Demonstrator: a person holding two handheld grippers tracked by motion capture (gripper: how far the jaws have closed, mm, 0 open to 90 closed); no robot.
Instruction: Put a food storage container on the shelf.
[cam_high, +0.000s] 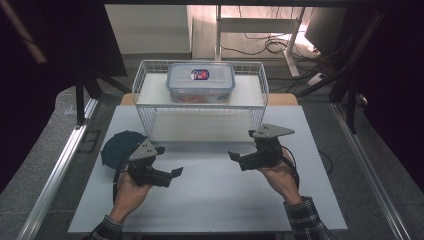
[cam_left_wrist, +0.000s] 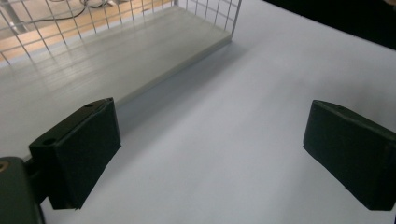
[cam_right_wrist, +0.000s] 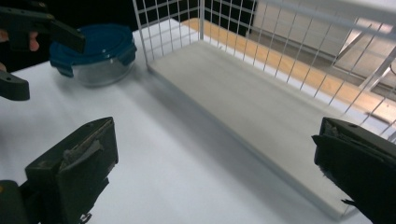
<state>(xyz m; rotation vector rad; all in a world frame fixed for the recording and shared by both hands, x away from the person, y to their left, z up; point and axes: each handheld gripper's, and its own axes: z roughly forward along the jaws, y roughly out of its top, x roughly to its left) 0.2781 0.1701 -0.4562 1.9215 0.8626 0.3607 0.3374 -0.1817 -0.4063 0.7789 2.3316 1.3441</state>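
Both grippers, left gripper (cam_high: 172, 172) and right gripper (cam_high: 239, 157), hovered spread and empty over the counter (cam_high: 210, 200). The round blue-lidded container (cam_high: 117, 147) sat at the counter's left edge, beside the left gripper. A wire rack (cam_high: 200, 107) stood beyond, carrying a lidded box (cam_high: 200, 82).

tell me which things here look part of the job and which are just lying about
In the job:
- left hand-held gripper, jaws open
- right hand-held gripper, jaws open
- round blue-lidded container, nearest the left one
- white wire rack

Lying about:
- rectangular lidded box on the rack's top shelf
- cables on the floor
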